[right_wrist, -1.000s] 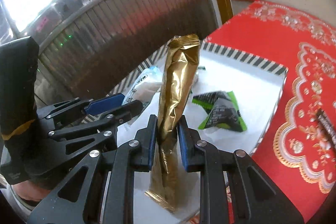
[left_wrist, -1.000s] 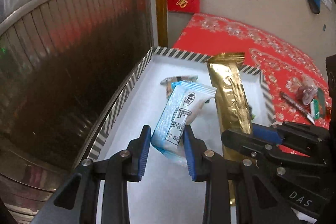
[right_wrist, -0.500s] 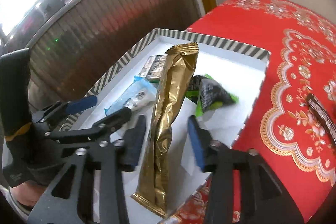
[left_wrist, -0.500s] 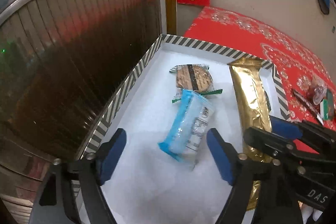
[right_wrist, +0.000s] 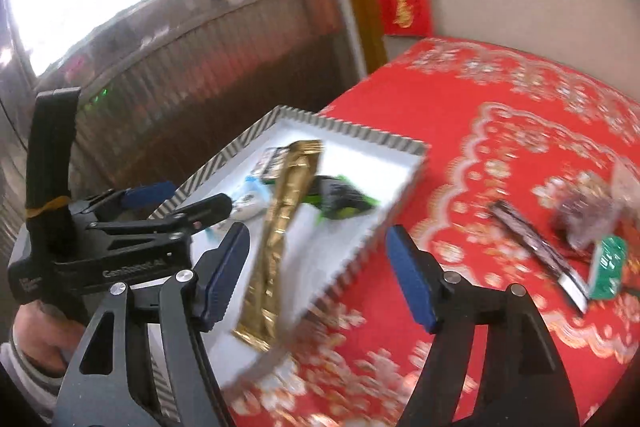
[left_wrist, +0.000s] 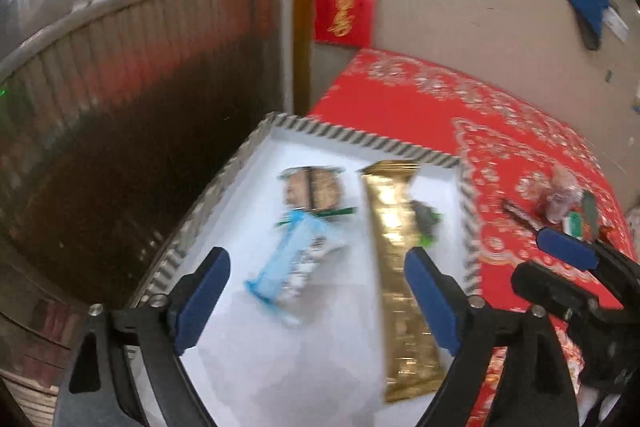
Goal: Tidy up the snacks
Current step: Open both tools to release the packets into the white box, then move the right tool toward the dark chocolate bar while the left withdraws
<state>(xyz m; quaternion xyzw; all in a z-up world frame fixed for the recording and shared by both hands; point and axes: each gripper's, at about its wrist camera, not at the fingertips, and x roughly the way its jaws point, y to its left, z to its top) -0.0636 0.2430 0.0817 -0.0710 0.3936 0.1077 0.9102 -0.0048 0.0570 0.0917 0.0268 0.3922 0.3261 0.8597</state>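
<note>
Both grippers are released and hold nothing: the left gripper (left_wrist: 316, 291) and the right gripper (right_wrist: 318, 267) have their jaws wide apart. The gold packet (left_wrist: 400, 267) lies in the striped tray (left_wrist: 352, 137) along its right edge, and the blue packet (left_wrist: 296, 259) lies near the tray's middle. The tray sits at the left edge of the red tablecloth (right_wrist: 500, 99).

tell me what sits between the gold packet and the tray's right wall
A green-and-black snack pouch lies there, partly tucked behind the gold packet, short of the striped tray wall. The left wrist view shows it; the right wrist view confirms.
</note>
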